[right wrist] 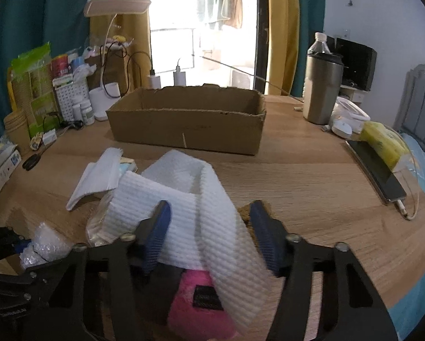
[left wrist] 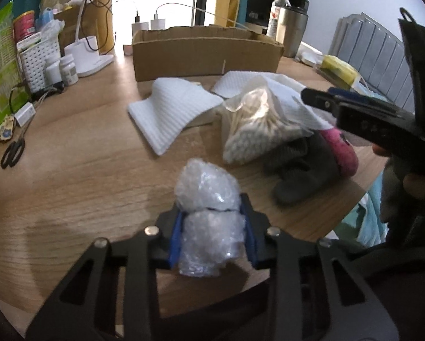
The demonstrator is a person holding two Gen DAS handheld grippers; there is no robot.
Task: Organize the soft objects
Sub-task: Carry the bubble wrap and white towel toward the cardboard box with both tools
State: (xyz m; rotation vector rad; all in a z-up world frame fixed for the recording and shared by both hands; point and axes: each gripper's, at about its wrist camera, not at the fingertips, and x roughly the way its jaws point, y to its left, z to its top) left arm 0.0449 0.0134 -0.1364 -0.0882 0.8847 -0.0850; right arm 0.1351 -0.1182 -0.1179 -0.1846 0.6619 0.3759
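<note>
A wad of clear bubble wrap (left wrist: 209, 213) sits on the wooden table between the blue pads of my left gripper (left wrist: 212, 210), which press on both its sides. My right gripper (right wrist: 209, 206) hovers over a pile of soft things with its jaws apart. A white ribbed foam sheet (right wrist: 206, 216) lies between the fingers; a gap shows beside the right pad. Under the sheet lie a pink fluffy item (right wrist: 195, 298), a grey knit piece (left wrist: 297, 170) and a bag of cotton swabs (left wrist: 252, 125). An open cardboard box (right wrist: 187, 130) stands behind them.
Another white foam sheet (left wrist: 170, 113) lies left of the pile. Scissors (left wrist: 12, 153), pill bottles (left wrist: 67, 69), a lamp base (left wrist: 90, 54) and a white basket (left wrist: 39, 59) crowd the left side. A steel tumbler (right wrist: 322, 88), a phone (right wrist: 377, 176) and a yellow pack (right wrist: 383, 145) sit right.
</note>
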